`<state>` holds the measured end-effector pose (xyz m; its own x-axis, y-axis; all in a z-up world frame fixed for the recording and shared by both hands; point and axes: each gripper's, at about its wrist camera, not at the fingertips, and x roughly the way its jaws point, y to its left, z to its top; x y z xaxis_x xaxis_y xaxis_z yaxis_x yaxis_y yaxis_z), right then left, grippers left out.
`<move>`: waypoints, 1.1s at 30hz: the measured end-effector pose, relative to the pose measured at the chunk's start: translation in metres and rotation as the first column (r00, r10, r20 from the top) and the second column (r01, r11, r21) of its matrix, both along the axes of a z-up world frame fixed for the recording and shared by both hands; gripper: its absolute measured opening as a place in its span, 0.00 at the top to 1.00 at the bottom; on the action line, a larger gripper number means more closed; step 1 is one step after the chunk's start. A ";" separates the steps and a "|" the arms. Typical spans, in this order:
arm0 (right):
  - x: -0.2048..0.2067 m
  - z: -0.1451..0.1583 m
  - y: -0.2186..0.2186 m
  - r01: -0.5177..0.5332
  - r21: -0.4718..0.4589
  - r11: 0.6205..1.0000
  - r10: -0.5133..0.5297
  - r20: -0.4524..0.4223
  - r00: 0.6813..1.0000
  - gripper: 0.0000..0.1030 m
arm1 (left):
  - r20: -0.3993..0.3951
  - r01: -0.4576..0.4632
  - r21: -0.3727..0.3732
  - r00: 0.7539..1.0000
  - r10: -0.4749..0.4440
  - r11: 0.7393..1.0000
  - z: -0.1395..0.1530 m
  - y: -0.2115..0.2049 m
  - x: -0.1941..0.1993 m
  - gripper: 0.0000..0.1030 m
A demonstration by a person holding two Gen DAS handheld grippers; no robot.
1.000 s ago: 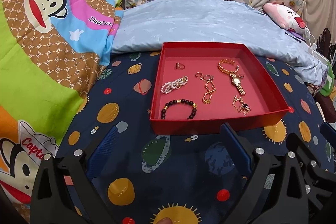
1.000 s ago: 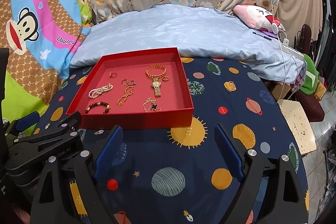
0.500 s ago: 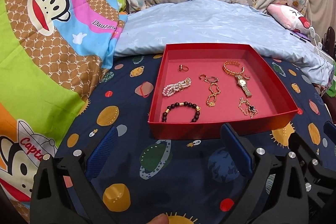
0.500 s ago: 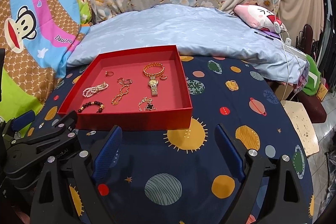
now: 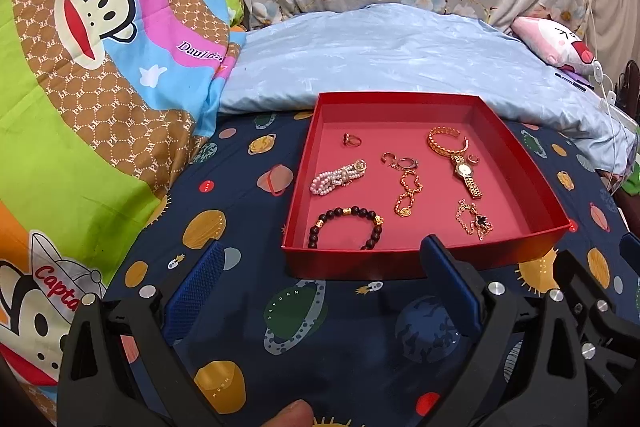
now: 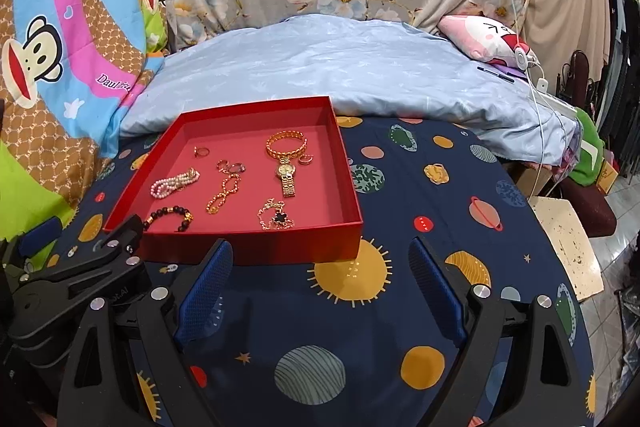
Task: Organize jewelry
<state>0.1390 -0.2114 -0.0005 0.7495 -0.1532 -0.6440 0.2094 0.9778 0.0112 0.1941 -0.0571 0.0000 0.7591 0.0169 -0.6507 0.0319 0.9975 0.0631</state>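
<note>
We log: planet-print navy sheet (image 6: 420, 195) on bed, red tray (image 6: 344, 163) on it, pale blue pillow (image 6: 320, 67) behind. Left gripper (image 5: 320, 283), right gripper (image 6: 320, 283): both spread wide, empty.

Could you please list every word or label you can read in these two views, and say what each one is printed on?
"SATURN": on the ringed planet printed on the navy space sheet.
"MOON": on the orange disc on the same sheet.
"Capta", cut off: on the cap on the monkey blanket.
"Daul", partly folded away: on the blanket's pink band.
The watch dial: too small to read.
</note>
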 end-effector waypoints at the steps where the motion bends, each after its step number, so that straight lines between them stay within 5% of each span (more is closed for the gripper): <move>1: 0.000 0.000 0.001 0.000 0.002 1.000 0.000 0.001 1.000 0.15 | 0.000 0.000 -0.001 1.000 0.000 1.000 0.000 0.001 0.000 0.07; 33: -0.012 0.001 0.017 0.010 0.018 1.000 -0.010 -0.001 1.000 0.15 | -0.005 -0.005 0.019 1.000 0.005 1.000 0.003 0.015 -0.012 0.07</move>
<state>0.1268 -0.1948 0.0009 0.7477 -0.1489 -0.6471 0.2192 0.9753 0.0288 0.1820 -0.0419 0.0033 0.7554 0.0336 -0.6544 0.0271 0.9962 0.0824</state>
